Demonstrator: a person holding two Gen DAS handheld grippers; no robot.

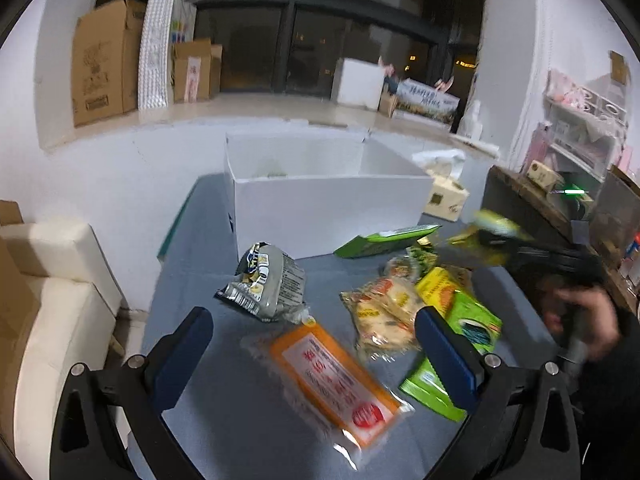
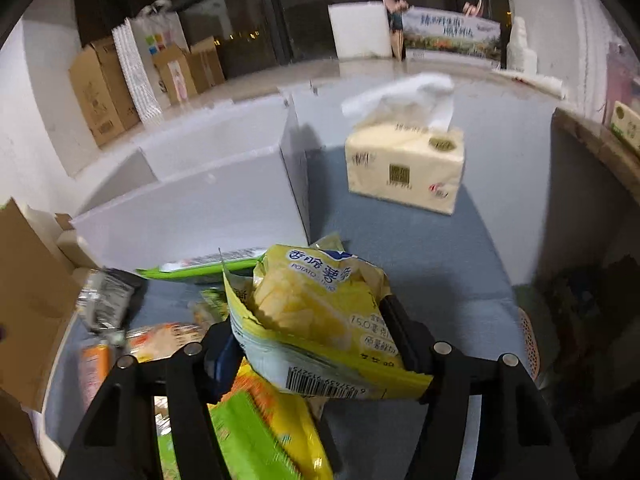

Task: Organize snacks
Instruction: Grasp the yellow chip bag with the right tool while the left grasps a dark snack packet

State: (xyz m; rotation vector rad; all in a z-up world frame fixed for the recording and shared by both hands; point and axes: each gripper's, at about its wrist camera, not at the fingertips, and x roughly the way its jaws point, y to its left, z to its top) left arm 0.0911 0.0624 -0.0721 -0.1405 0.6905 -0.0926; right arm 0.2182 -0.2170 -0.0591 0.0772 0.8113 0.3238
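My left gripper [image 1: 314, 338] is open above an orange snack packet [image 1: 334, 384] on the grey-blue table [image 1: 224, 420]. A silver noodle bag [image 1: 266, 280], a clear cracker bag [image 1: 384, 312], and green and yellow packs [image 1: 464, 308] lie around it. A white open box [image 1: 320, 204] stands behind them. My right gripper [image 2: 316, 344] is shut on a yellow potato chips bag [image 2: 316, 316], held above the snack pile; it shows blurred in the left wrist view [image 1: 492, 236]. The white box [image 2: 192, 208] is to its left.
A tissue pack [image 2: 406, 164] stands on the table behind the box's right end. A dark wooden shelf [image 1: 532, 204] borders the table on the right. A cream sofa [image 1: 52, 300] sits to the left. Cardboard boxes [image 1: 104, 60] stand on the far ledge.
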